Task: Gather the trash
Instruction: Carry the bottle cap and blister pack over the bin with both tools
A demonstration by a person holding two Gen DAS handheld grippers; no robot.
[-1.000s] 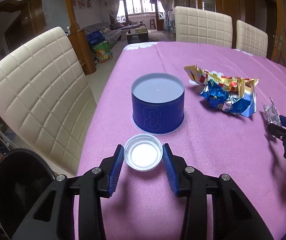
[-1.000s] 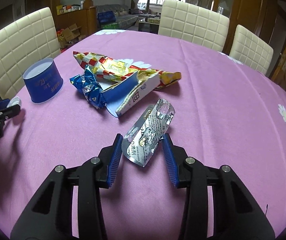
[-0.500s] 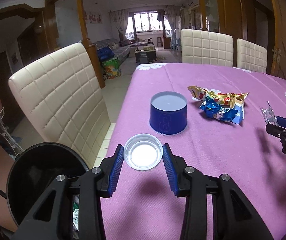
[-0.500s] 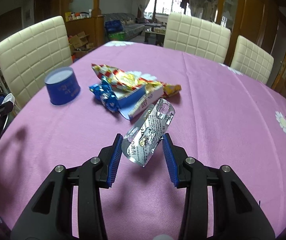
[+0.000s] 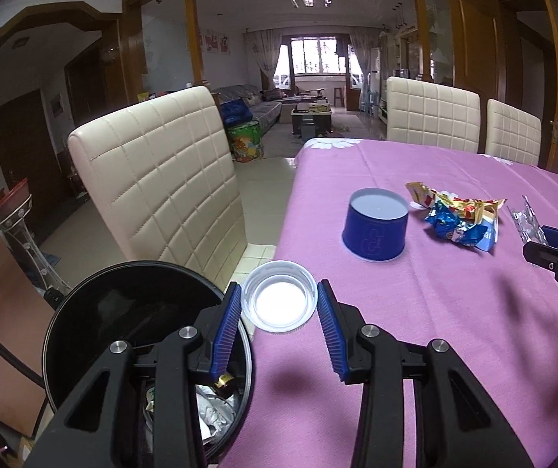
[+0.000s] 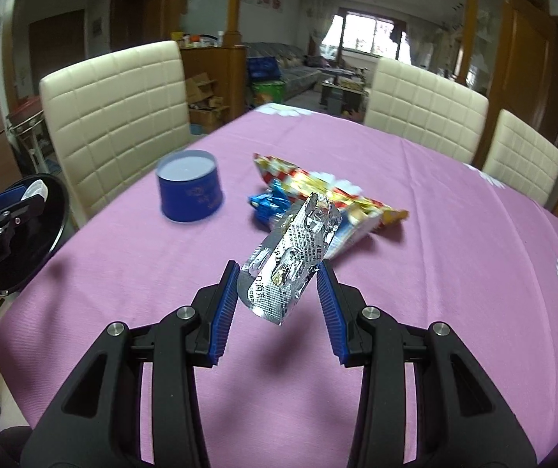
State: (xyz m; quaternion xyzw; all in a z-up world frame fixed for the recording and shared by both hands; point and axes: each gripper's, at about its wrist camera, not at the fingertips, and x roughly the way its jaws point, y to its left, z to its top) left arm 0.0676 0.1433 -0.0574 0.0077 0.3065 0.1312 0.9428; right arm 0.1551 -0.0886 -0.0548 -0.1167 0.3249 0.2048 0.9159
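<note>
progress: midway | left claw (image 5: 279, 306) pinching clear lid (image 5: 278, 301) at rim of black bin (image 5: 84, 308) | right claw (image 6: 278, 292) pinching foil blister pack (image 6: 292, 255), far from bin | left on counter (image 6: 454, 257): blue cup (image 6: 190, 185), wrappers (image 6: 318, 191)

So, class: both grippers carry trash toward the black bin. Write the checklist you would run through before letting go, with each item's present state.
1. Left gripper clamps the white lid: ok.
2. Right gripper clamps the foil blister pack: ok.
3. Black bin open, room inside: ok.
4. Lid over the bin mouth: not ok, it sits at the rim by the table edge.
5. Blister pack over the bin: not ok, it hangs above the purple tablecloth.
6. Blue tub and snack wrappers collected: not ok.
</note>
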